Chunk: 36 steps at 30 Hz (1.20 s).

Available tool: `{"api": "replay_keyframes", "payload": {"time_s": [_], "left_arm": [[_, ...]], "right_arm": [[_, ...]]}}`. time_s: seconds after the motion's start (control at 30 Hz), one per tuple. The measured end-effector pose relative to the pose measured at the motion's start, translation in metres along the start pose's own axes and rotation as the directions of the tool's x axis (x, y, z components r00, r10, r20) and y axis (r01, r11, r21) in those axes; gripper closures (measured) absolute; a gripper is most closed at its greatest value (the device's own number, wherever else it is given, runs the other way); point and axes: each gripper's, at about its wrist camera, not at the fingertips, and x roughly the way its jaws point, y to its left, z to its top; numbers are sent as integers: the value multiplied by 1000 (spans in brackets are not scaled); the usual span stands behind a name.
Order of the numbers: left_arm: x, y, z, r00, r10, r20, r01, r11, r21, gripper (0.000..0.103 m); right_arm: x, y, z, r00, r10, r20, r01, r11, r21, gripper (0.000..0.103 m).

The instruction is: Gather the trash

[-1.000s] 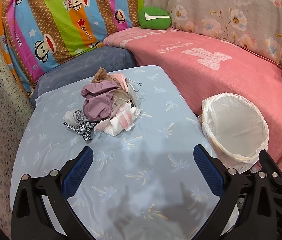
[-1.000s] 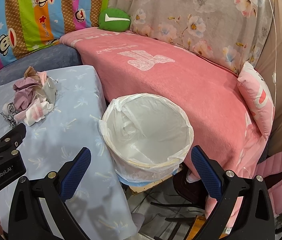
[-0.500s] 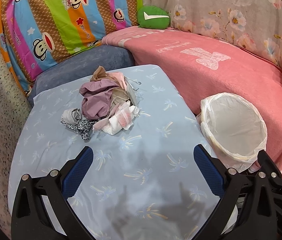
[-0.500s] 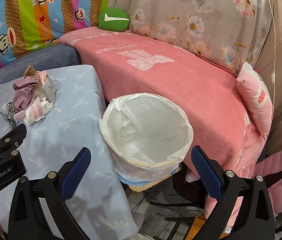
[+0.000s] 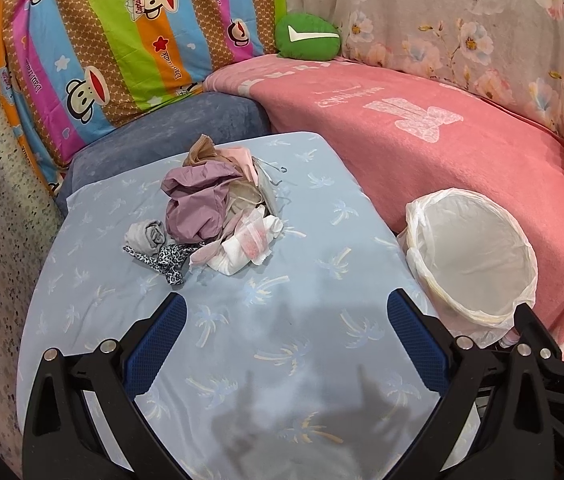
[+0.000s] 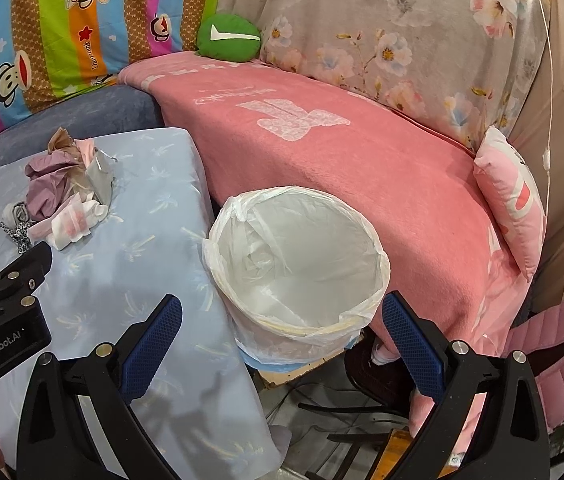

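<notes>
From the left wrist, the trash pile (image 5: 218,216), crumpled mauve, pink, white and leopard-print scraps, lies on the blue table (image 5: 282,340), left of the white-lined bin (image 5: 469,264). The left gripper (image 5: 282,320) hangs wide open above the cloth, holding nothing.

From the right wrist, the pile (image 6: 62,196) sits well left of the bin (image 6: 297,272). The right gripper (image 6: 282,320) gapes wide before the bin, empty.
</notes>
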Motion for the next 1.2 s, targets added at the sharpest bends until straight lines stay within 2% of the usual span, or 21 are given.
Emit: {"api": "replay_keyframes", "payload": {"time_s": [0.47,0.87,1.2], "left_arm": [[6,14,6,999,-39,2,39,999,-23,7],[35,69,10,1000,-11,-10,10,994,-111,7],[75,133,1,997,42,-66,-54,980,-192,7]], "right_arm": [[3,10,9,1000,-6,6,6,1000,18,6],[14,50,23,998,52,34,-52,999,-1,6],[42,104,36,991,133,0,-133,991,-32,6]]}}
